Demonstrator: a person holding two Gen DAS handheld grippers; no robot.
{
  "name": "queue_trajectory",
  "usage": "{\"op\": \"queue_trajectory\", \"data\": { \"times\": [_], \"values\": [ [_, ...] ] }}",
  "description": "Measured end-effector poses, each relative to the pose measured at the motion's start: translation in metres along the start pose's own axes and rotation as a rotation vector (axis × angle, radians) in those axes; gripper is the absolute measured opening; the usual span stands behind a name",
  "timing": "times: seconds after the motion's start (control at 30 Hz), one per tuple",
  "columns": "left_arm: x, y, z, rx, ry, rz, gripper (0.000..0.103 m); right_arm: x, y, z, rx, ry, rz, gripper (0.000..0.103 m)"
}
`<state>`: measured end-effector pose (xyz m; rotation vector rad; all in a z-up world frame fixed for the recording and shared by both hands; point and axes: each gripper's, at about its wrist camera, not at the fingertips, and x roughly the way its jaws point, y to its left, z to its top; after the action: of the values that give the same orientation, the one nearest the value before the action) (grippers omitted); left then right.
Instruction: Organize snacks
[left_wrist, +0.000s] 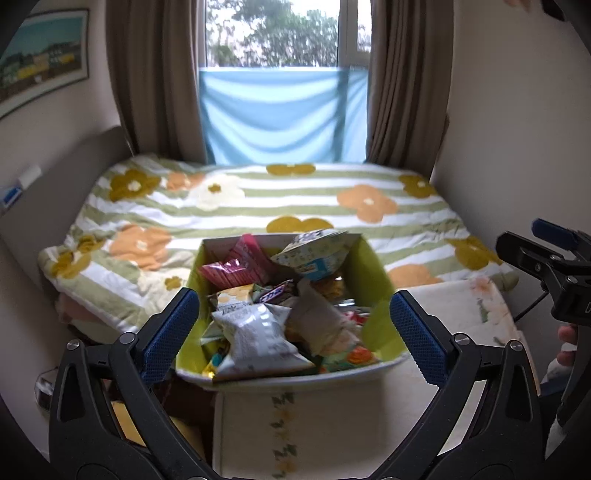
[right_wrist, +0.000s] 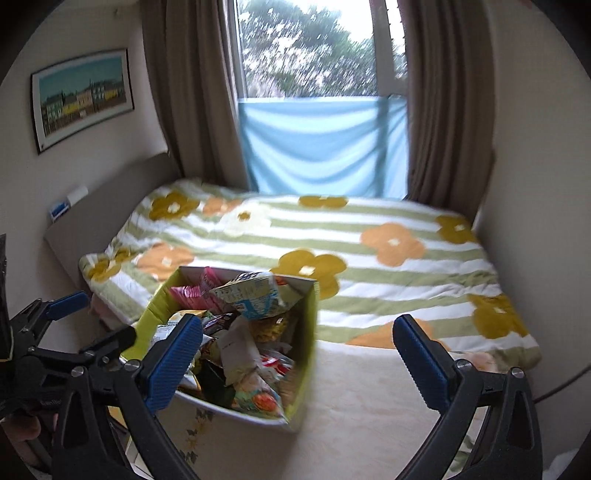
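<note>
A green cardboard box (left_wrist: 373, 280) (right_wrist: 308, 354) full of several snack packets rests on a cream table top beside the bed. A white packet (left_wrist: 255, 338) lies on top near the front, with a pink packet (left_wrist: 236, 266) (right_wrist: 192, 291) and a pale carton-like pack (left_wrist: 317, 253) (right_wrist: 251, 295) toward the back. My left gripper (left_wrist: 293, 332) is open, its blue pads on either side of the box's near end, nothing held. My right gripper (right_wrist: 299, 362) is open above the box's right side and empty. Each gripper shows in the other's view: the right gripper (left_wrist: 546, 251), the left gripper (right_wrist: 62, 314).
The cream table top (left_wrist: 332, 413) (right_wrist: 369, 413) with a leaf-patterned strip extends toward me. Behind it lies a bed (left_wrist: 280, 199) (right_wrist: 351, 236) with a striped floral quilt, then brown curtains and a window with a blue cloth (left_wrist: 280, 118). A person's fingers (left_wrist: 567, 343) show at right.
</note>
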<state>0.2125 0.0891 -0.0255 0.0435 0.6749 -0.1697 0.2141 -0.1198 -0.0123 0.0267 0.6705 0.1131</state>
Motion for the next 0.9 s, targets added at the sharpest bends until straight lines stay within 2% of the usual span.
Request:
{"op": "queue_trajectory", "data": {
  "times": [0.27, 0.4, 0.6, 0.9],
  "values": [
    [-0.094, -0.039, -0.043, -0.013, -0.099, 0.014, 0.102, -0.108, -0.026, -0.049, 0.027, -0.083, -0.118, 0.102],
    [-0.128, -0.053, -0.067, -0.013, -0.128, -0.001, 0.103, -0.139, -0.030, -0.077, 0.033, -0.091, -0.134, 0.102],
    [-0.151, -0.064, -0.091, -0.005, -0.142, 0.005, 0.103, -0.167, -0.033, -0.106, 0.055, -0.115, -0.159, 0.102],
    [-0.166, -0.069, -0.103, -0.022, -0.166, 0.009, 0.103, -0.190, -0.031, -0.119, 0.044, -0.154, -0.196, 0.102]
  ]
}}
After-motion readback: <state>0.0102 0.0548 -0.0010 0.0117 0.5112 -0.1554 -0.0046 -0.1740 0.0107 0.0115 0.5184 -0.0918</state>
